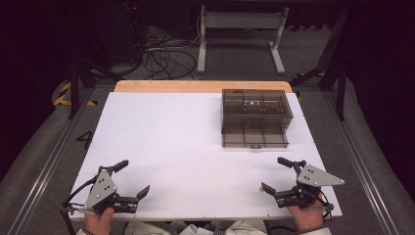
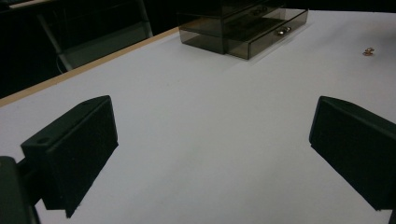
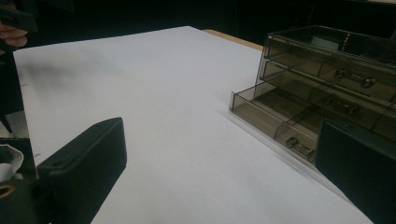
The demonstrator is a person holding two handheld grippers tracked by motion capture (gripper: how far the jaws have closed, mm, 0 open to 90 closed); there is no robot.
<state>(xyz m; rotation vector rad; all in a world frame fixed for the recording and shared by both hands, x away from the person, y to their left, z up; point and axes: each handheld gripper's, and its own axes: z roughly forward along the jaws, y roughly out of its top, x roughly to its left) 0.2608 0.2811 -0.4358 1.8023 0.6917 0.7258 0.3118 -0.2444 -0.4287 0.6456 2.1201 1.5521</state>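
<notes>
A smoky see-through drawer box (image 1: pixel 254 110) stands at the back right of the white table (image 1: pixel 171 137), its bottom drawer (image 1: pixel 254 136) pulled out toward me. My left gripper (image 1: pixel 133 177) rests at the front left edge, open and holding nothing. At the front right, my right gripper (image 1: pixel 274 174) is open and holding nothing too. The left gripper view has the left gripper (image 2: pixel 212 149) with its jaws wide apart over bare table, the drawer box (image 2: pixel 243 25) far off. Past the right gripper (image 3: pixel 219 168) in its own view, the drawer box (image 3: pixel 327 84) stands close, metal knobs on its fronts.
A small brownish metal object (image 2: pixel 369 51) lies on the table at the right of the left gripper view. The table's wooden back edge (image 1: pixel 200 86) runs behind the box. Beyond it are a white desk frame (image 1: pixel 240 36) and floor cables (image 1: pixel 164 56). My other hand (image 3: pixel 11 30) shows at top left of the right gripper view.
</notes>
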